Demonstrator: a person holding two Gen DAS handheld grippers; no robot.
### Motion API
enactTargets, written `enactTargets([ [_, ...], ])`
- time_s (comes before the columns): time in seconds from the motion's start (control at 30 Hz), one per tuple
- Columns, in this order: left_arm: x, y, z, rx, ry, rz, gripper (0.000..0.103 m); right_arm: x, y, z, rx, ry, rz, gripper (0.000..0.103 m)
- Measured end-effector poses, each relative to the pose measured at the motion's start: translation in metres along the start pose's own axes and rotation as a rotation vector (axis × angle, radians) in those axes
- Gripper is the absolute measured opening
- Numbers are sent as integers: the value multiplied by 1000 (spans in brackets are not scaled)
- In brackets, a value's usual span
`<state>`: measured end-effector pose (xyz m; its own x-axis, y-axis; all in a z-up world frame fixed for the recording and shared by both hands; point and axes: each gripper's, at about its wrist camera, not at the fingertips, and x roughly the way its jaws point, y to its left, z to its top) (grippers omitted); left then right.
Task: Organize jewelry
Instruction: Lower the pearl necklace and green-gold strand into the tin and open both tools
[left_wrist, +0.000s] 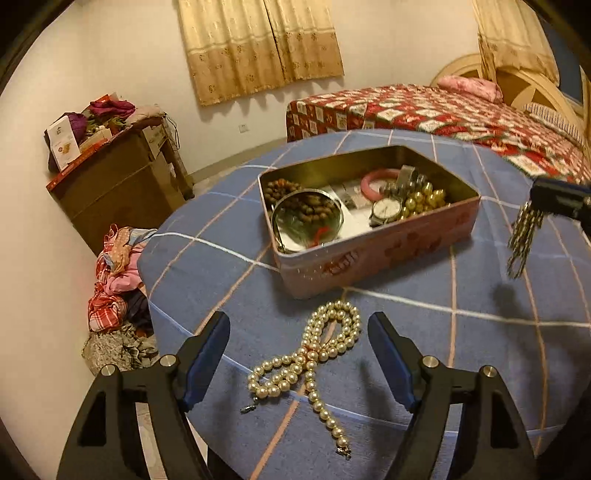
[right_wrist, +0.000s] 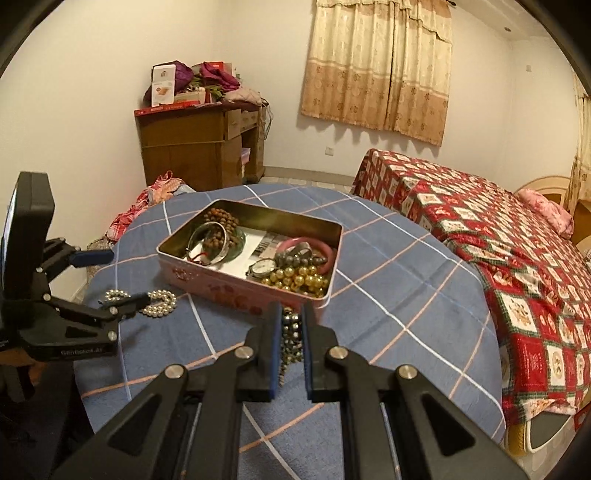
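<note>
A pearl necklace (left_wrist: 317, 355) lies looped on the blue checked tablecloth (left_wrist: 461, 295) near the table's front edge. My left gripper (left_wrist: 299, 326) hangs just above it, open, one finger on each side and neither pad touching the pearls. Behind stands an open pink tin (left_wrist: 369, 258) holding brown beads, a silver bangle, a pink bangle, a watch and gold beads. At the right, my right gripper (left_wrist: 543, 206) is shut on a dangling dark-and-gold bead chain (left_wrist: 524, 236). In the right wrist view the chain (right_wrist: 290, 332) is pinched in the right gripper (right_wrist: 290, 317), just short of the tin (right_wrist: 221, 291). The left gripper (right_wrist: 110, 277) straddles the pearls (right_wrist: 159, 302).
A bed (right_wrist: 498, 240) with a red patchwork cover stands close behind and to the right of the table. A wooden cabinet (right_wrist: 199, 147) piled with boxes and cloth is against the far wall. A heap of clothes (left_wrist: 114, 288) lies on the floor at the table's left.
</note>
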<state>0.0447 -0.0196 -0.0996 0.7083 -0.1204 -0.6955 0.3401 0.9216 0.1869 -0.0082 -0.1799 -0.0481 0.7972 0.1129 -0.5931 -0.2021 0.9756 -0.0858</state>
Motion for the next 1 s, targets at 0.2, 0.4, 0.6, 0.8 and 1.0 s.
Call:
enactTargets([
  [0.2, 23, 6, -11, -18, 58, -48, 71, 0, 0, -1, 1, 1, 6, 12],
  [0.4, 16, 1, -8, 9, 59, -67, 13, 3, 0, -2, 7, 2, 4, 12],
  [0.6, -11, 3, 1, 8, 5, -73, 12, -4, -2, 2, 13, -20, 2, 12],
  [0.8, -48, 2, 25, 15, -90, -68, 12, -12, -8, 12, 18, -50, -6, 12],
  [1.0, -68, 4, 57, 8, -187, 1, 12, -16, -13, 29, 3, -82, -19, 12],
])
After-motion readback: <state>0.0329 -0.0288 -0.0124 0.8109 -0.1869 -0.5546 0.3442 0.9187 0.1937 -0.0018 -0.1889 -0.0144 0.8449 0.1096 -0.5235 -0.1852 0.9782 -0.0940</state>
